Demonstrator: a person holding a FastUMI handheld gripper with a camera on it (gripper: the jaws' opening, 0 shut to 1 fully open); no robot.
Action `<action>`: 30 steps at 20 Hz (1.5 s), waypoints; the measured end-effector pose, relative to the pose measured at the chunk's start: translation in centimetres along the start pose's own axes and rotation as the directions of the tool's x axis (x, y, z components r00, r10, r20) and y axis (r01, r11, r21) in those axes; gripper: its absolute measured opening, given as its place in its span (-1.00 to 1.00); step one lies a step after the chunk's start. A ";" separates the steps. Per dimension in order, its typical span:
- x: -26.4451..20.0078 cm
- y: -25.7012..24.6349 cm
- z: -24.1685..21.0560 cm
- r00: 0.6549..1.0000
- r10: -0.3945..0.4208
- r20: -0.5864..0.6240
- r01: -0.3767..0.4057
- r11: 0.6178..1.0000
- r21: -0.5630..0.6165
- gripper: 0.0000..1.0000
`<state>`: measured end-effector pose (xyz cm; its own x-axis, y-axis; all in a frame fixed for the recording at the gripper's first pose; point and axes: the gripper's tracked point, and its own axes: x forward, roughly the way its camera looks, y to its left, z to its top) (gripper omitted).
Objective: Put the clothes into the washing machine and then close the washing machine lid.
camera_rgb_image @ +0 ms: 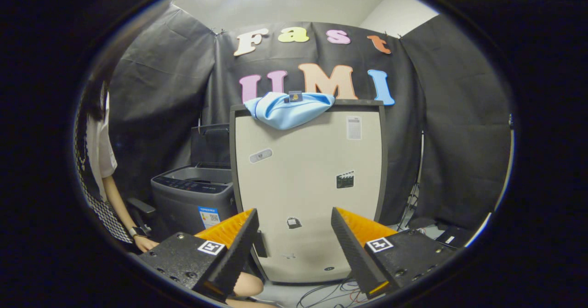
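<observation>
to your left a person [103, 156] sits w/ a hand [146, 243] low by the gripper. next, 1 grey washing machine [193, 195], lid [210, 145] raised at the back. right of it, touching, 1 tall beige cabinet [308, 188]; 1 light blue garment [288, 108] draped over its top front edge. your gripper [294, 241] is wide open, holding nothing, fingers framing the cabinet's lower front. cables [328, 294] on the floor below; open floor right of the cabinet.
</observation>
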<state>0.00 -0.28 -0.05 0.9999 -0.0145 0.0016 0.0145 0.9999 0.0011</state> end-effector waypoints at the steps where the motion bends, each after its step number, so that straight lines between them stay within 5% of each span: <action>1: 0.0 0.0 0.0 1.000 0.000 0.000 0.000 1.000 0.000 0.92; 30: 0.0 -0.8 0.0 0.998 -0.063 -0.002 0.063 0.998 -0.002 0.93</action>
<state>-0.04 -1.11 0.00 0.9970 -0.0774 -0.0008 0.0774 0.9970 -0.0004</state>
